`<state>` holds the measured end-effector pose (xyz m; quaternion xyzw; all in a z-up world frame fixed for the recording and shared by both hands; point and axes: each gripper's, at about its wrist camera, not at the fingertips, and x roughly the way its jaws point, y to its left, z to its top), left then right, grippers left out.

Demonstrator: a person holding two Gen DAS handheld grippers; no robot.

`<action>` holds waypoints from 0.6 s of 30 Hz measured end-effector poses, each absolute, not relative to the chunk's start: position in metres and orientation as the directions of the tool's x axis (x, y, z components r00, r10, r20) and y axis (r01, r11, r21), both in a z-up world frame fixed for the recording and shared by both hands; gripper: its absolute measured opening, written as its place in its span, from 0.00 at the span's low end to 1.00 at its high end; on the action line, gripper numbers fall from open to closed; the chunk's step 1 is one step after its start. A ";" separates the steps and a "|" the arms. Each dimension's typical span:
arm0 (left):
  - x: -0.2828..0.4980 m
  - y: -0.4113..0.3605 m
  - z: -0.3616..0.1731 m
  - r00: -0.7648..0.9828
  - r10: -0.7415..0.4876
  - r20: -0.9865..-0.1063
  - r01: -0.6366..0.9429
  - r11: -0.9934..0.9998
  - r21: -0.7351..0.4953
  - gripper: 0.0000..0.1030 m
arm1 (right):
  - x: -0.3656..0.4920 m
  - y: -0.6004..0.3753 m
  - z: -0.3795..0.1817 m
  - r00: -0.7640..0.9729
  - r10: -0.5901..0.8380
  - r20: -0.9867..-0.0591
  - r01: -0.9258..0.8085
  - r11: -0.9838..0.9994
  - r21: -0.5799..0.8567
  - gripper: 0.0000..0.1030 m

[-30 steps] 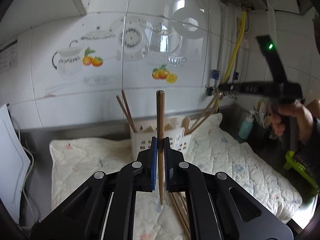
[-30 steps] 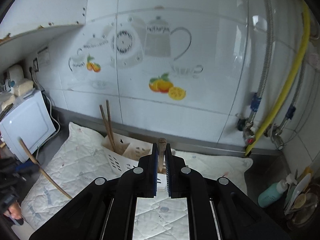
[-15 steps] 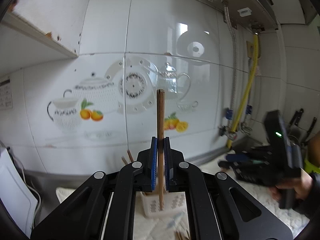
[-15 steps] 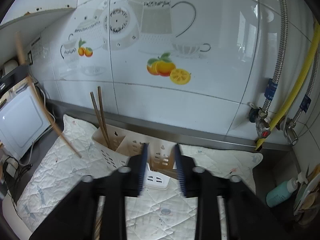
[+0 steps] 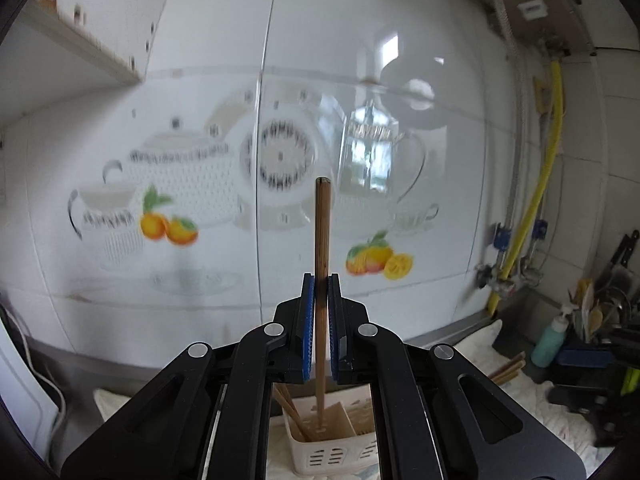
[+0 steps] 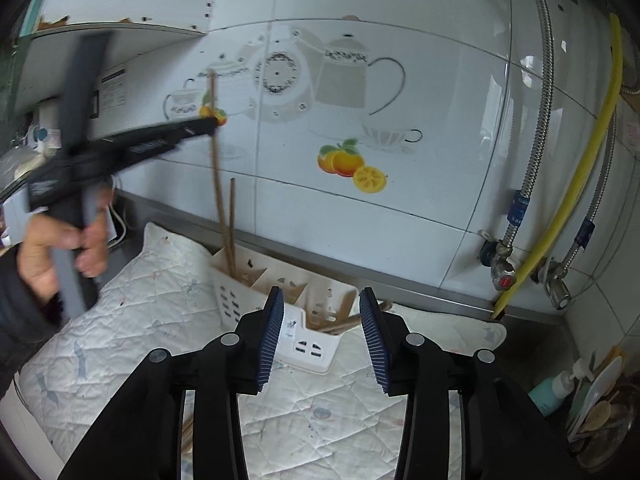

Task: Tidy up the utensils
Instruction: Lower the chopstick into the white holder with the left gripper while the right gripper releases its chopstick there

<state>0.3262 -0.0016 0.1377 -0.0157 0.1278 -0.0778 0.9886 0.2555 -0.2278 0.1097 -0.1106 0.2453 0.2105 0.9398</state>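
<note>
In your left wrist view, your left gripper (image 5: 319,304) sits at lower centre with its blue pads (image 5: 307,328) pressed against a wooden chopstick (image 5: 322,264). The stick stands upright through the middle of the frame, and its lower tip reaches down into the left compartment of the white utensil caddy (image 5: 332,454) at the bottom edge. Whether the tip touches the caddy floor is hard to tell. Two more chopsticks (image 5: 290,408) lean in that same compartment, half hidden behind the gripper body. The tiled wall (image 5: 200,240) behind is motion-blurred. At the right edge, your right gripper is only a dark smear, too blurred to read.

In your right wrist view, your right gripper (image 6: 322,340) fills the bottom of the frame, fingers spread wide with nothing between them. This view shows the whole caddy (image 6: 296,312) on the quilted mat (image 6: 140,320), which the other view cuts off. At the left, your left hand (image 6: 60,248) holds the left gripper (image 6: 210,124), blurred, with its chopstick (image 6: 218,184) running down into the caddy's far-left compartment beside another upright stick (image 6: 231,224). Wooden utensils (image 6: 340,320) lie low in the right compartment, partly hidden by the caddy wall.
</note>
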 end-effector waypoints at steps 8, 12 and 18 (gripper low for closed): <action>0.343 0.002 0.100 0.927 -0.157 -0.342 0.142 0.987 -0.069 0.05 | 0.233 -0.228 0.086 0.763 0.389 -0.516 -0.478 0.877 -0.046 0.38; 0.341 0.001 0.094 0.920 -0.164 -0.355 0.150 0.986 -0.067 0.08 | 0.222 -0.228 0.071 0.752 0.390 -0.531 -0.474 0.880 -0.025 0.38; 0.319 0.002 0.096 0.920 -0.167 -0.354 0.155 0.986 -0.062 0.31 | 0.194 -0.232 0.043 0.725 0.403 -0.559 -0.464 0.885 0.036 0.38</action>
